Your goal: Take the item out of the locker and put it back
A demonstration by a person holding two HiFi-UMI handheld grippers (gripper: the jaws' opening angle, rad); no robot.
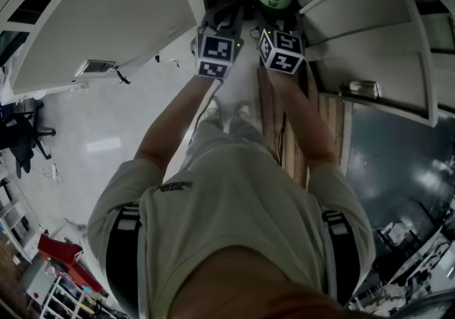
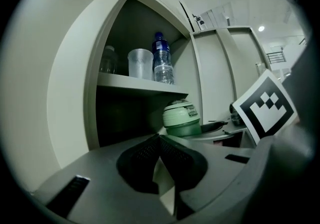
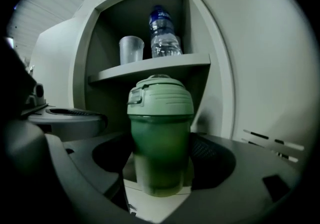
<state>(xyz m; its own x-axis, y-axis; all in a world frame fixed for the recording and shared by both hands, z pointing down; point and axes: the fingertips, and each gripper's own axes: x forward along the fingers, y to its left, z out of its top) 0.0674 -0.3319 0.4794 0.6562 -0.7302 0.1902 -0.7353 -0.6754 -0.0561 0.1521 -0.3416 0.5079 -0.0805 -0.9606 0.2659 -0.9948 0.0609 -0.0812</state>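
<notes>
Evidently the right tool (image 3: 161, 157) grips the green tumbler (image 3: 160, 118) upright — for lifting from the locker (image 3: 220, 83); left tool (image 2: 159, 143) clenched, empty.

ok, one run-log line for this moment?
left hand-held gripper: shut, empty | right hand-held gripper: shut on green bottle, upright | locker: door open

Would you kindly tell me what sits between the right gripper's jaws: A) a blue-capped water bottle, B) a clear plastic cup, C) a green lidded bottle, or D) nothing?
C: the right gripper view shows the green lidded bottle between the jaws, pads against its sides; the clear cup and water bottle stand on the shelf above.
</notes>
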